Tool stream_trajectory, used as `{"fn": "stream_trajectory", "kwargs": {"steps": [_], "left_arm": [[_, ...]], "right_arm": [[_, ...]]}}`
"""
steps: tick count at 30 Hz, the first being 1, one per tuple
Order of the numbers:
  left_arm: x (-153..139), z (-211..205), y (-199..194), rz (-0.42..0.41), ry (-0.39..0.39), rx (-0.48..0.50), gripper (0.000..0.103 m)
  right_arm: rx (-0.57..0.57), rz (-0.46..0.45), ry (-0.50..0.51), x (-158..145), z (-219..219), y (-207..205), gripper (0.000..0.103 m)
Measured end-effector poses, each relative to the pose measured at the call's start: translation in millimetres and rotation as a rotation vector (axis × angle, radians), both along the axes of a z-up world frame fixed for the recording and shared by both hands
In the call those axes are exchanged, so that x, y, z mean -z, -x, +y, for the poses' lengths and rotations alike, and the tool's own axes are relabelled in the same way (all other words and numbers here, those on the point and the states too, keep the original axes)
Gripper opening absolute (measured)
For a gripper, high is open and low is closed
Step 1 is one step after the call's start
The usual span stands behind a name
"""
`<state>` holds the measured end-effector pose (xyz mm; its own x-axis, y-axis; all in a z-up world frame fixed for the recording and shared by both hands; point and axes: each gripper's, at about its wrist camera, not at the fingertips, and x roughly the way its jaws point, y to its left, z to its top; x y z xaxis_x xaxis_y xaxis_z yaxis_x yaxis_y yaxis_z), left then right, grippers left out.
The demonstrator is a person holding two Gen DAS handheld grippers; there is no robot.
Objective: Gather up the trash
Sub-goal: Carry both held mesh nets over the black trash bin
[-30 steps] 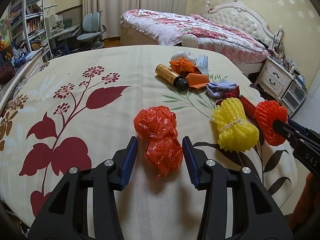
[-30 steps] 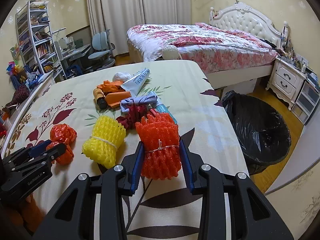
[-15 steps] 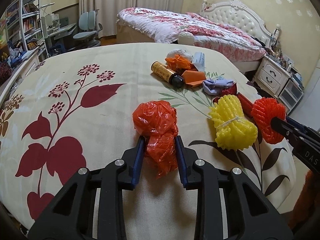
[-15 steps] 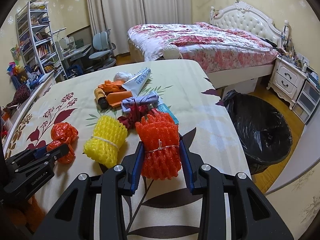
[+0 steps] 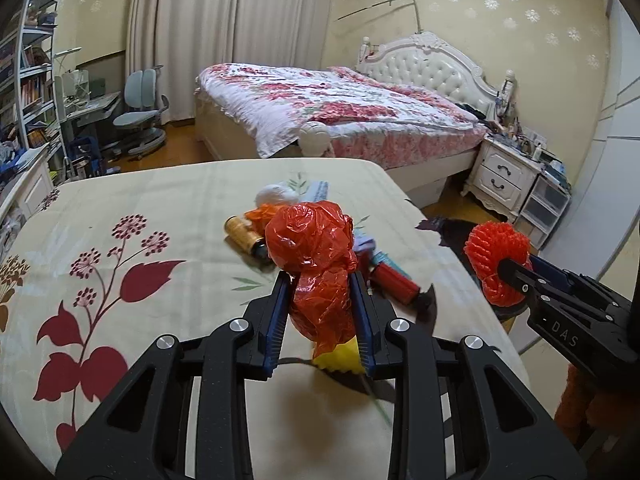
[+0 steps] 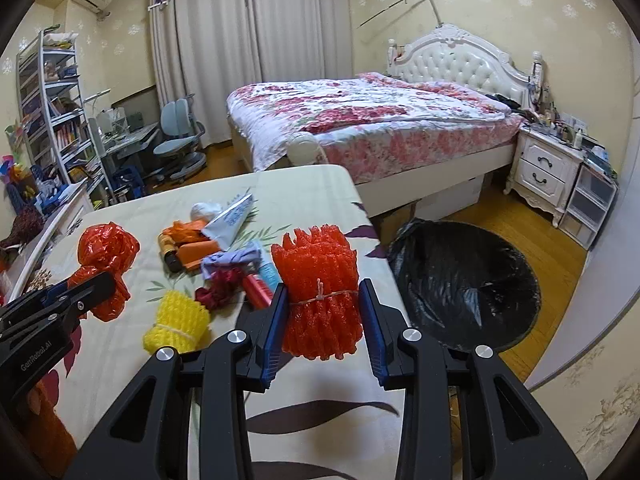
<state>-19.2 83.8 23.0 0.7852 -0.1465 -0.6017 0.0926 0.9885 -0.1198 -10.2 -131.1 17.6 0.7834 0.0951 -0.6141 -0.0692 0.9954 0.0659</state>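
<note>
The setting is a bedroom; the work surface is a table covered with a cream cloth printed with dark red leaves and flowers [image 6: 312, 396]. The left gripper [image 5: 320, 312] is clamped on a crumpled orange-red plastic bag [image 5: 316, 264], its blue pads pressing both sides of the bag's lower lobe; the bag hangs clear above the cloth. The right gripper [image 6: 320, 320] is clamped on an orange-red foam-net bundle tied with a white band [image 6: 318, 292], likewise held clear of the cloth. On the cloth between the two grippers lies a yellow foam-net bundle tied with a white band [image 6: 178, 326]. Beyond that yellow bundle sits a heap of litter: a brown cylindrical bottle with a dark cap [image 6: 170, 250], an orange wrapper [image 6: 198, 250], a lilac crumpled cloth [image 6: 232, 260], a silver-white foil pouch [image 6: 232, 216] and a white wad [image 6: 204, 210]. On the wooden floor, just beside the table's right edge, stands a round bin lined with a black plastic bag [image 6: 464, 284], its mouth open.
</note>
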Motion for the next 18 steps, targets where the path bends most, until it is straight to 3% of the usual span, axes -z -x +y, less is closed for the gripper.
{"fn": "stream_trajectory", "kwargs": {"steps": [7, 18], "left_arm": [[-7, -60, -26, -0.028, -0.009, 0.093, 0.029], [11, -147, -73, -0.022, -0.072, 0.189, 0.03]], "right_arm": [[0.128, -0.018, 0.013, -1, -52, -13, 0.036], [0.244, 0.0, 0.009, 16, -115, -38, 0.036]]}}
